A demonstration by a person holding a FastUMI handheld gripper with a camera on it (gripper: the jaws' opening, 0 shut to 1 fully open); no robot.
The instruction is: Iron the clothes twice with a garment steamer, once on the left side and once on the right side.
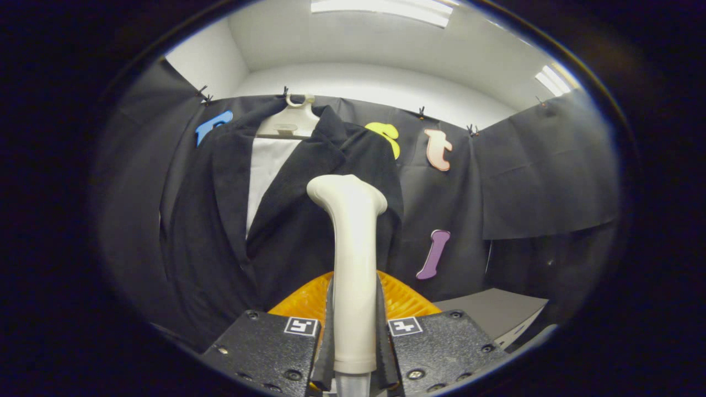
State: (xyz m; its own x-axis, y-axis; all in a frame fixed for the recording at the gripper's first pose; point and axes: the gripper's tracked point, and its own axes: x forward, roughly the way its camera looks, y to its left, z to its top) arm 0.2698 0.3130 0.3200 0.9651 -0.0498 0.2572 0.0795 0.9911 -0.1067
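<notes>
The gripper [354, 336] has both fingers pressed on the handle of a cream steamer [353, 264], one on each side. The handle stands upright between them. Its head bends at the top and faces the far side, towards the jacket [287, 231]. A grey stub shows below the handle, near the base of the fingers.

The black jacket hangs on a pale hanger [289, 122] against the far wall, beyond the fingers and a little left of them. A white shirt [267, 165] shows in the open front between the lapels. The steamer head lies over the jacket's right half, below the right lapel; whether it touches the cloth cannot be told.

An orange ribbed thing [309, 300] sits just behind the fingers, low down. A grey tabletop [496, 311] lies to the right, near the wall.
</notes>
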